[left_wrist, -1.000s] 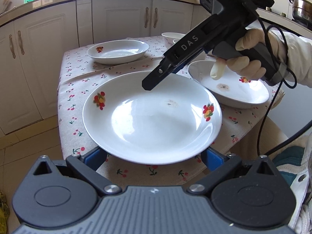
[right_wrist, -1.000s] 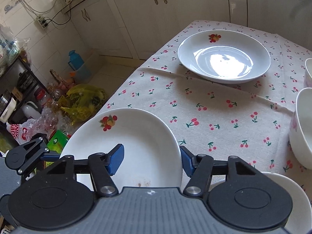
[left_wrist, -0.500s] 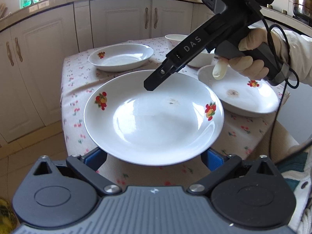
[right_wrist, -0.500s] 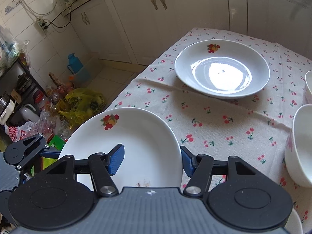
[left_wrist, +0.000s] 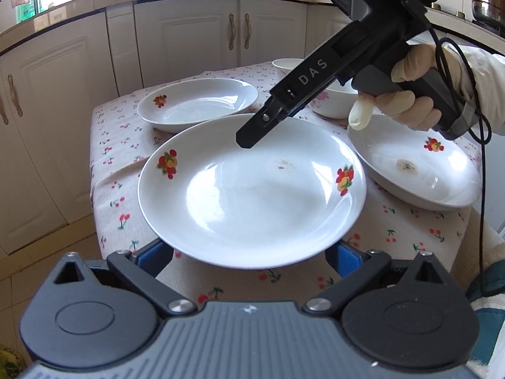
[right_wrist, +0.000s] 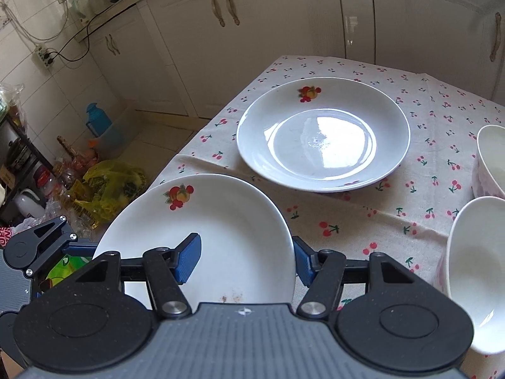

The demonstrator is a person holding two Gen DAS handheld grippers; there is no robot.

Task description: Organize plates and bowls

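Note:
A white plate with fruit prints [left_wrist: 252, 189] is lifted above the cherry-print tablecloth [left_wrist: 110, 170], its near rim over my left gripper [left_wrist: 249, 252]; the blue pads stand wide apart and below the rim, so the jaws look open. The same plate shows in the right wrist view [right_wrist: 221, 237]. My right gripper [right_wrist: 246, 259] straddles its right rim, one pad inside the plate and one outside, with a gap. A second plate [right_wrist: 322, 132] lies at the far side of the table [left_wrist: 195, 101]. A third, stained plate [left_wrist: 416, 170] lies at the right.
Two white bowls [right_wrist: 473, 271] stand at the table's right side, also seen behind the right gripper body [left_wrist: 331, 104]. White cabinets [left_wrist: 189, 38] surround the table. Bags and bottles [right_wrist: 104, 186] crowd the floor at the left.
The held plate has risen higher above the table and both grippers have moved up with it. The far plate and bowls have not moved.

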